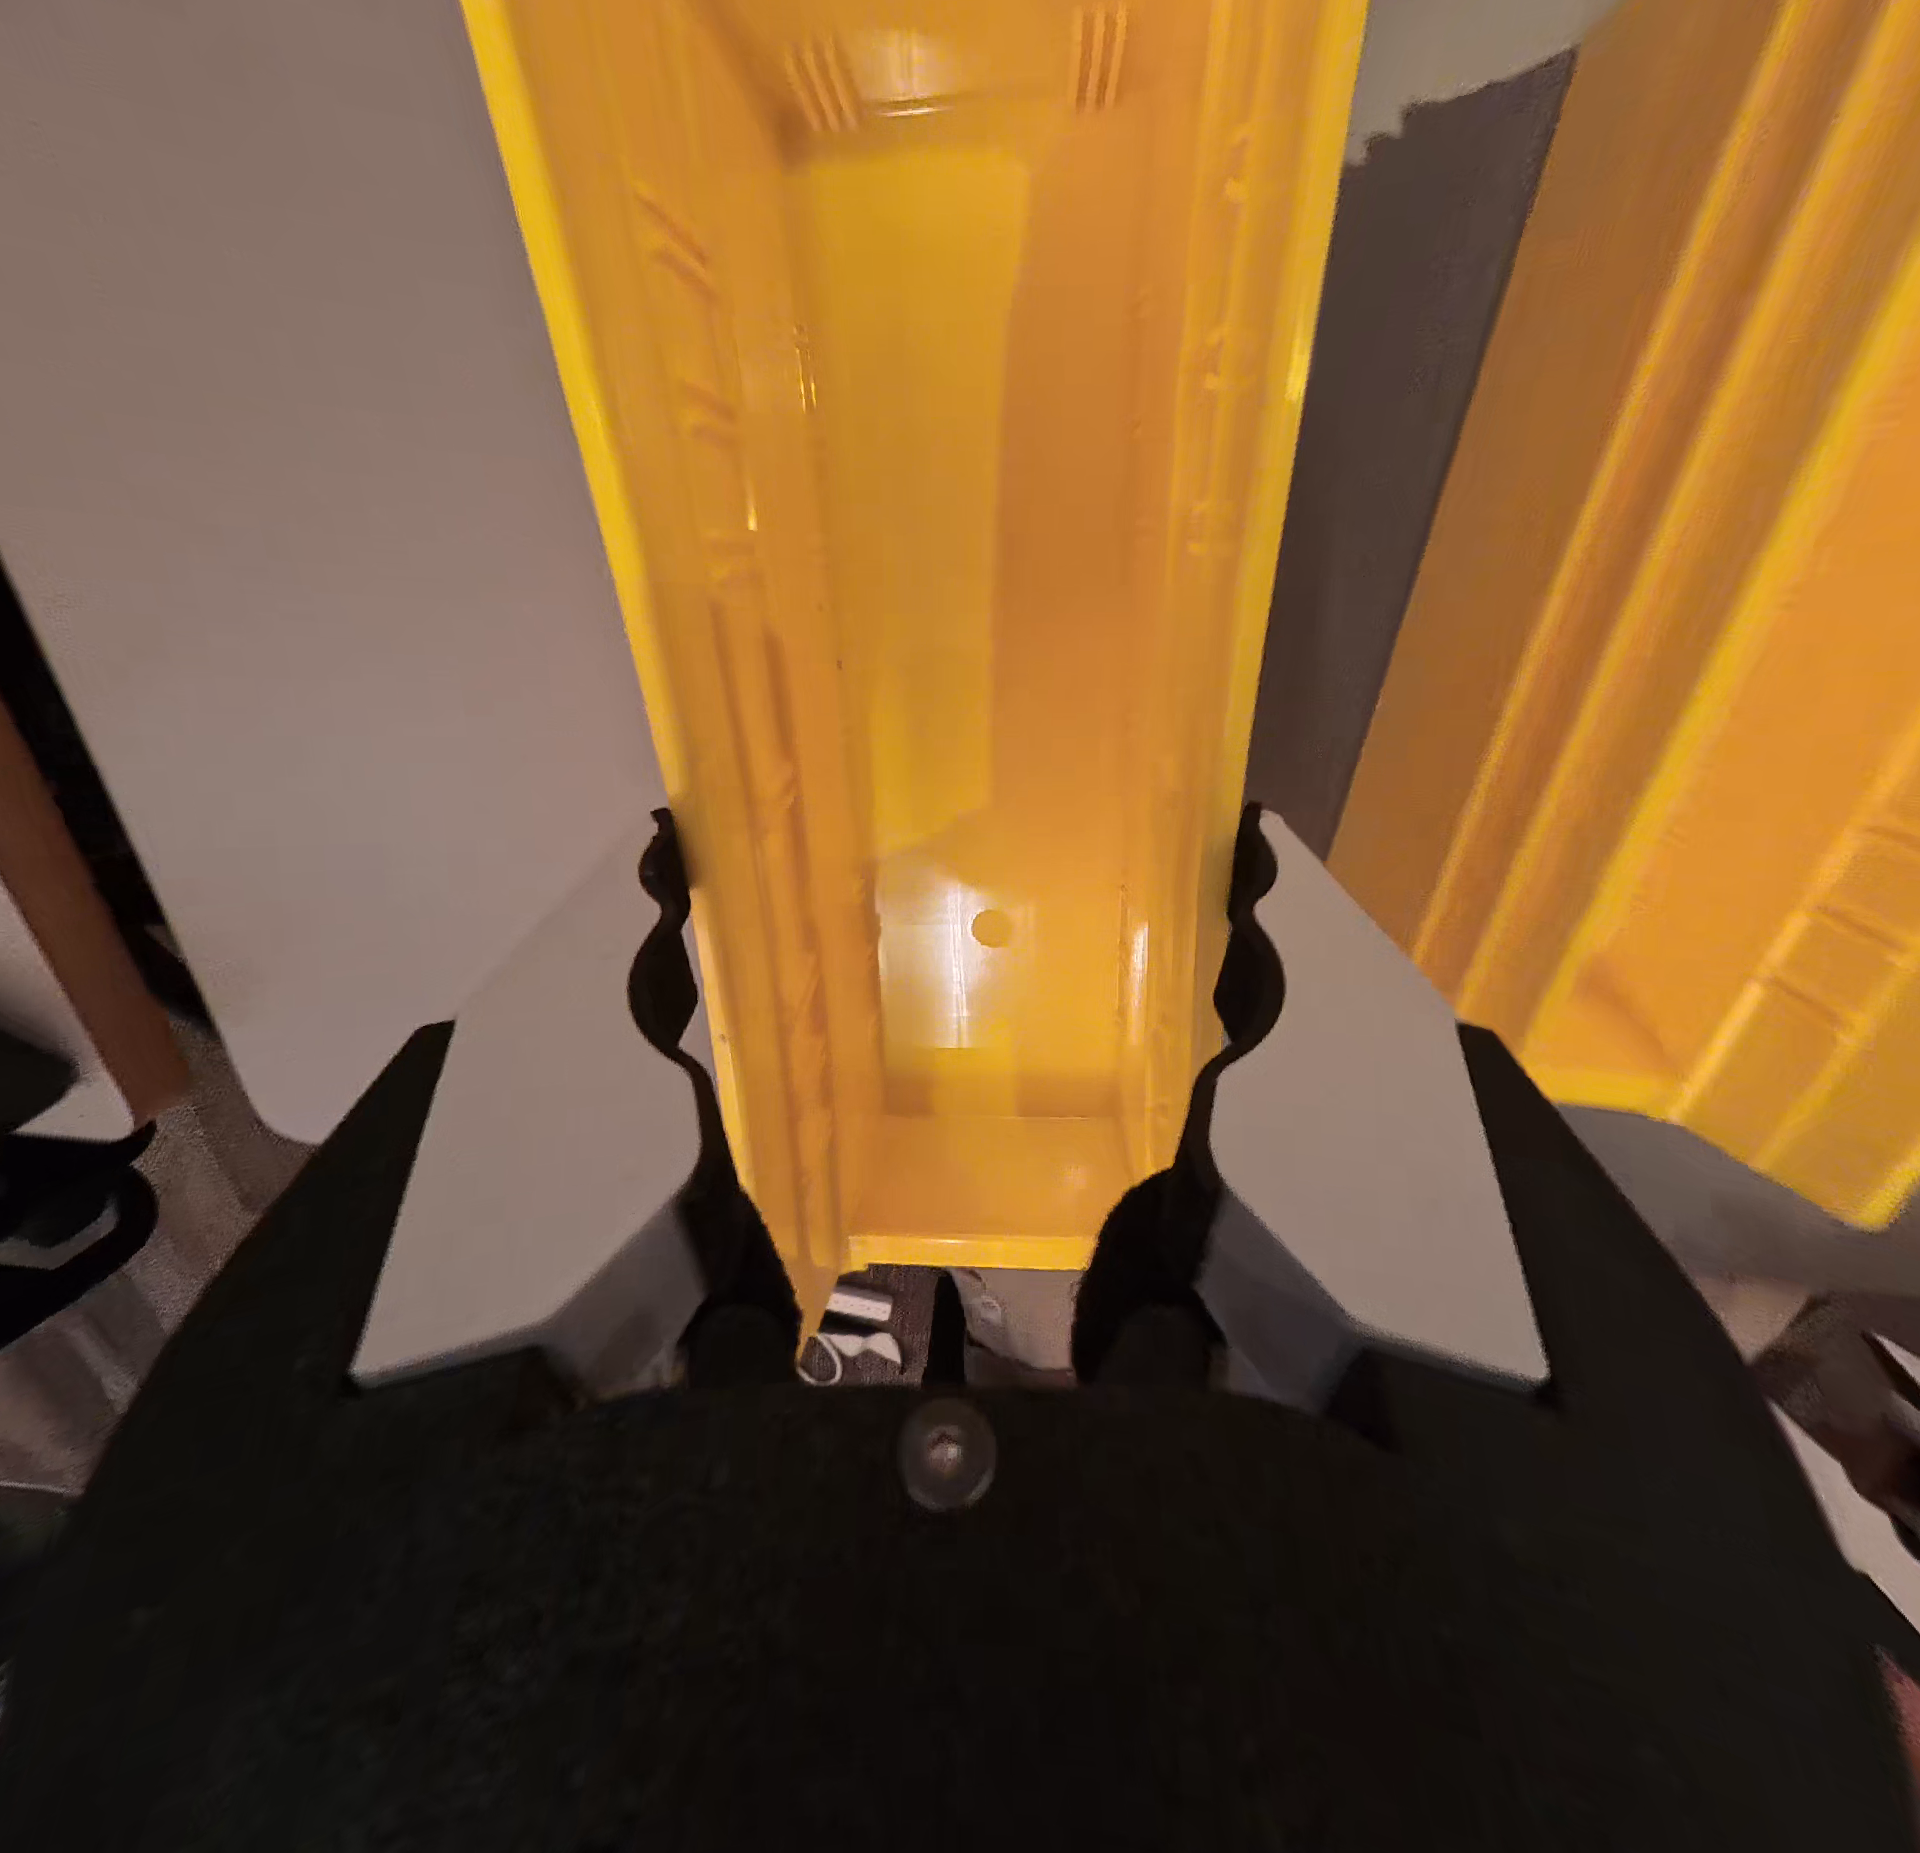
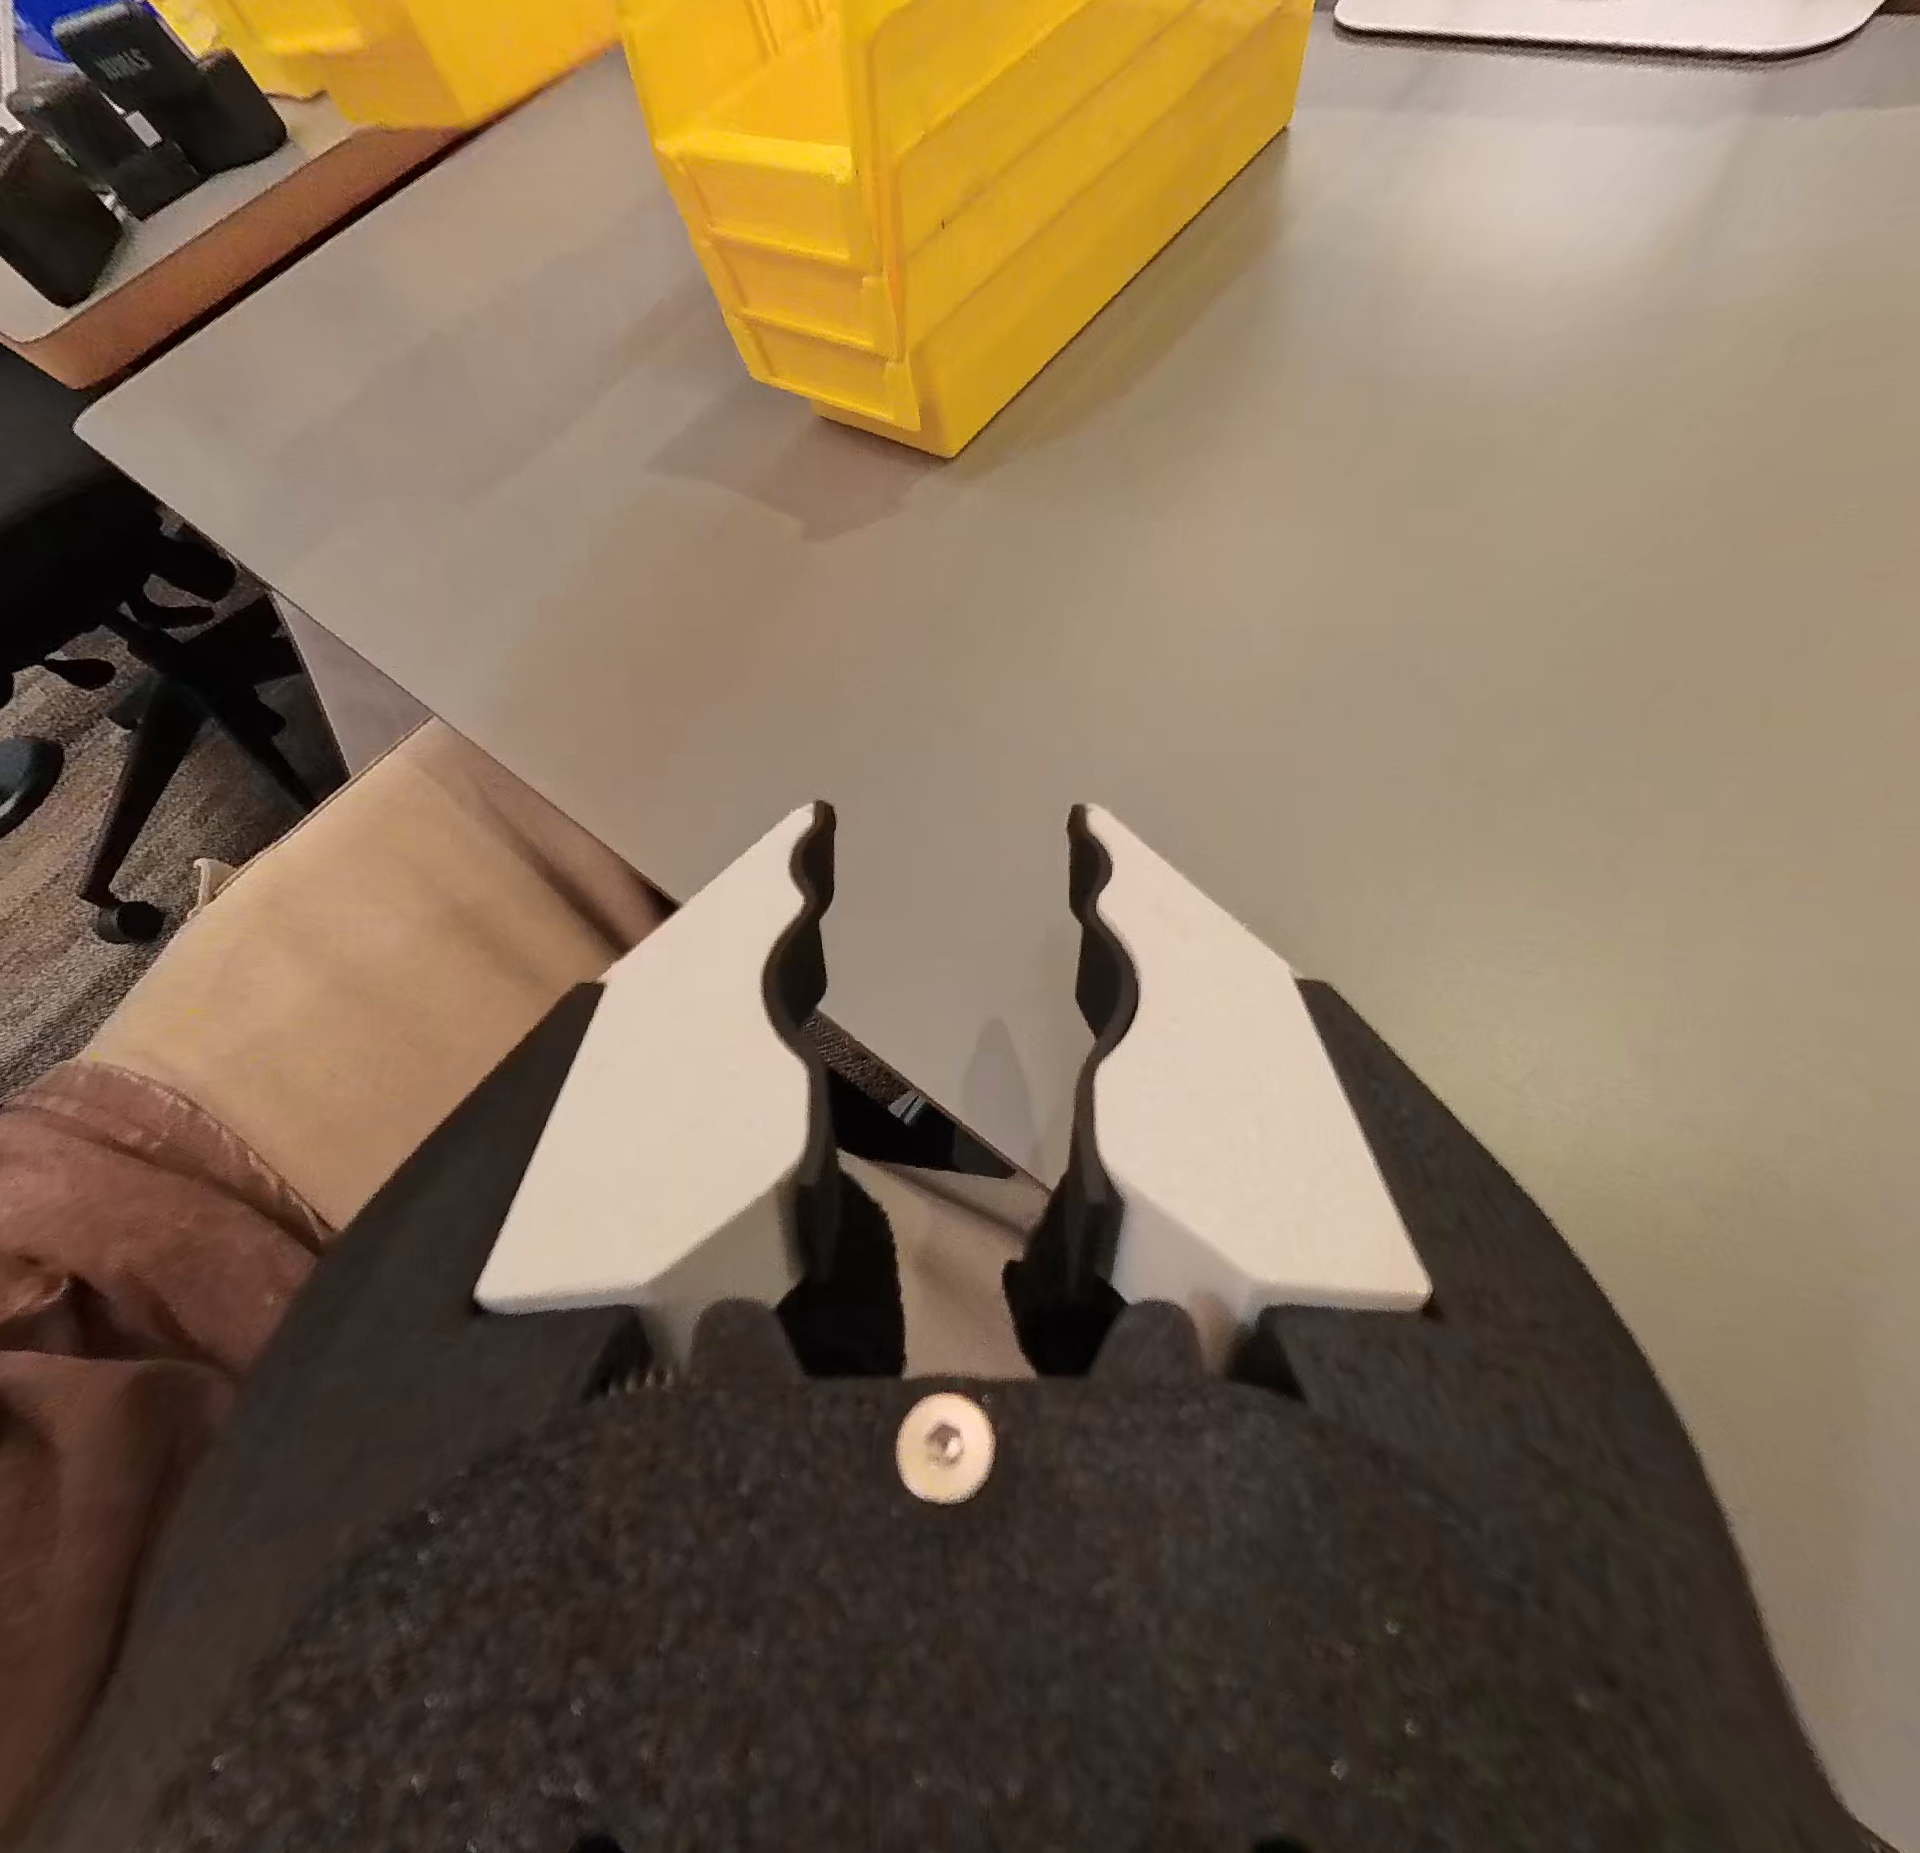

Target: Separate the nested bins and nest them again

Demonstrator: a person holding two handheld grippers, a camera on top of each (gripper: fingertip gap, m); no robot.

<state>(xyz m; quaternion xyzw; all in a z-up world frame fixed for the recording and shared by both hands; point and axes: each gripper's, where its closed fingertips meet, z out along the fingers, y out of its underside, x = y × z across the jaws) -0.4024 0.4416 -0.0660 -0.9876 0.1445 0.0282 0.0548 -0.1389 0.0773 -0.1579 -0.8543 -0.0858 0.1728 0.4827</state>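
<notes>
L wrist view: left gripper (image 1: 956,847) clenched w/ its fingers outside both side walls of a yellow bin (image 1: 935,453), frame centre; another bin (image 1: 1683,608) at right. R wrist view: nested stack (image 2: 966,193) top centre on grey table (image 2: 1351,608); right gripper (image 2: 951,837) released, holding nothing, bottom centre.

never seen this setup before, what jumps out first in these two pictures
In the left wrist view a long yellow bin fills the middle, its near end clamped between the fingers of the left hand-held gripper, with more yellow bins at the right edge. In the right wrist view a stack of nested yellow bins stands on the grey table, while the right hand-held gripper hangs open and empty above the near edge.
</notes>
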